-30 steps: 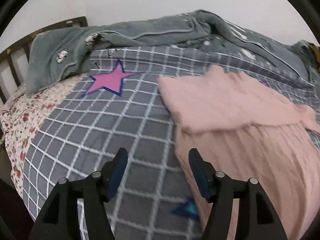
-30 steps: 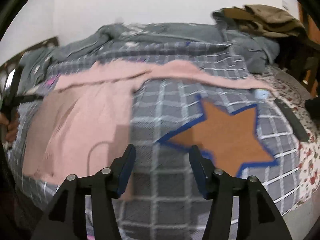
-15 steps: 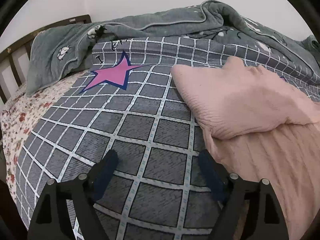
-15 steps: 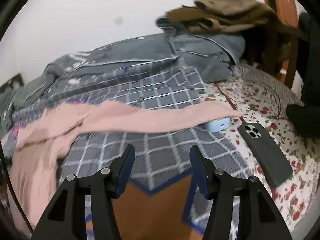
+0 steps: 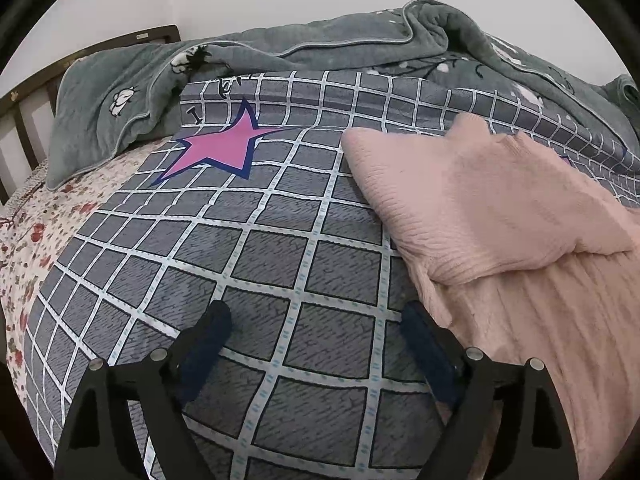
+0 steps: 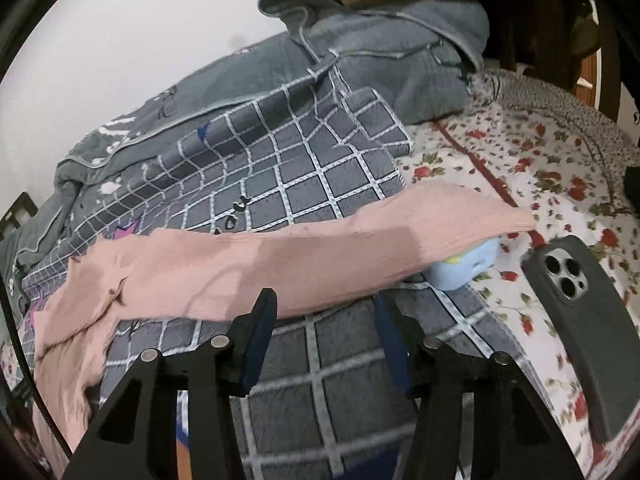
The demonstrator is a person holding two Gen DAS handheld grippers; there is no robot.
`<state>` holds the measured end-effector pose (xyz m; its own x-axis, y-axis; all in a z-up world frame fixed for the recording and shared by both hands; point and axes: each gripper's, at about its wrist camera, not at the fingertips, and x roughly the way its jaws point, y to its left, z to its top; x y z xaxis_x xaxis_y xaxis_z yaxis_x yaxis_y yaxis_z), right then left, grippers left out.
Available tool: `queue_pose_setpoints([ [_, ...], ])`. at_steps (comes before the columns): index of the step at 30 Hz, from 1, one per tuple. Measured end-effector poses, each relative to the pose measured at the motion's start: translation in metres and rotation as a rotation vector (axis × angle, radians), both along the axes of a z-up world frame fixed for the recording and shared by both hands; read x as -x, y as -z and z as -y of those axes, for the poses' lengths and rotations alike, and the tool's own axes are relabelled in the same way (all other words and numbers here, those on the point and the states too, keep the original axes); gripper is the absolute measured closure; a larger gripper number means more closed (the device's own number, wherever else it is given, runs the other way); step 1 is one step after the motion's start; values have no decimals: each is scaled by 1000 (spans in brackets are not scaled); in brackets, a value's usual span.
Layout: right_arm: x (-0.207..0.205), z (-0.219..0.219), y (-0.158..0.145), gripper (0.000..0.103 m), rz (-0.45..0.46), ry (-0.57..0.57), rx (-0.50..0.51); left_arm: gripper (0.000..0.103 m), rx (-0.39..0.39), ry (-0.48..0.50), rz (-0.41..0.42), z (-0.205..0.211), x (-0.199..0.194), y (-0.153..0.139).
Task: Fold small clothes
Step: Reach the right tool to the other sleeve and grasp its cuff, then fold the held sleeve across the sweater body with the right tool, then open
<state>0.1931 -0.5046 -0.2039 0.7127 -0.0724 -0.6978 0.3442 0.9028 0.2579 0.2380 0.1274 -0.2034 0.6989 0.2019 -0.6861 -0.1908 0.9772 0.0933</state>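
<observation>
On the grey checked bed cover, the pink ribbed knit top has one sleeve folded in (other still outstretched), left gripper just widened, released, right gripper narrowing, empty.

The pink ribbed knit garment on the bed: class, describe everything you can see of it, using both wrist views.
The pink ribbed knit garment looks soft and lies on the grey checked bed cover. In the left wrist view one sleeve is folded over the body. In the right wrist view the other sleeve stretches out flat, its cuff resting on a small light-blue case. Neither gripper touches it.
</observation>
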Motion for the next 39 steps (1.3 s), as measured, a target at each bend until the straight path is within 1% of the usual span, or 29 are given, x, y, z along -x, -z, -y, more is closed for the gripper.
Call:
queue_pose_setpoints([
  [4, -11, 13, 6, 53, -26, 36, -25, 16, 2, 4, 0, -1, -1, 0],
  [5, -12, 15, 6, 58, -25, 38, -27, 16, 3, 4, 0, -1, -2, 0],
  [6, -15, 16, 6, 71, -23, 36, -27, 16, 4, 4, 0, -1, -2, 0],
  [7, -17, 16, 4, 97, -23, 33, -17, 16, 3, 4, 1, -1, -2, 0],
  [8, -20, 15, 3, 97, -20, 26, -5, 16, 2, 4, 0, -1, -2, 0],
  [11, -22, -2, -19, 98, 23, 23, 115, 16, 7, 5, 0, -2, -2, 0],
  [12, -25, -12, -29, 98, 27, 19, 168, 16, 6, 6, 0, -1, -2, 0],
  [14, -30, -32, -49, 98, 57, 2, 235, 16, 10, 7, 3, -1, -2, -1],
  [17, -36, -62, -77, 98, 102, -35, 278, 16, 24, 9, 9, -2, -1, -2],
  [19, -41, -97, -100, 98, 148, -80, 306, 16, 34, 11, 14, -3, 1, -2],
  [21, -46, -140, -119, 98, 210, -160, 319, 16, 41, 10, 20, -4, 2, -3],
  [23, -50, -180, -132, 98, 262, -237, 326, 16, 47, 24, 28, -5, 6, -6],
  [24, -56, -214, -139, 98, 285, -295, 327, 16, 58, 30, 24, -9, 9, -7],
  [26, -64, -260, -143, 98, 303, -382, 312, 16, 82, 35, 25, -19, 16, -12],
  [29, -76, -348, -135, 98, 301, -543, 306, 16, 124, 17, 34, -45, 30, -20],
  [31, -85, -405, -117, 98, 280, -659, 298, 16, 141, 17, 25, -64, 37, -23],
  [32, -91, -433, -104, 98, 252, -707, 299, 16, 142, 11, 26, -71, 39, -25],
  [33, -94, -447, -94, 97, 228, -728, 303, 16, 143, 2, 32, -79, 43, -27],
  [34, -100, -467, -80, 96, 184, -757, 306, 16, 144, 1, 34, -83, 45, -28],
  [35, -106, -483, -65, 93, 134, -792, 300, 16, 145, 4, 36, -88, 47, -29],
  [37, -107, -499, -50, 79, 78, -835, 294, 16, 141, 28, 41, -92, 51, -30],
  [38, -107, -501, -45, 76, 74, -853, 299, 16, 135, 50, 48, -91, 54, -31],
  [39, -101, -504, -43, 70, 81, -867, 306, 16, 124, 62, 52, -89, 55, -32],
])
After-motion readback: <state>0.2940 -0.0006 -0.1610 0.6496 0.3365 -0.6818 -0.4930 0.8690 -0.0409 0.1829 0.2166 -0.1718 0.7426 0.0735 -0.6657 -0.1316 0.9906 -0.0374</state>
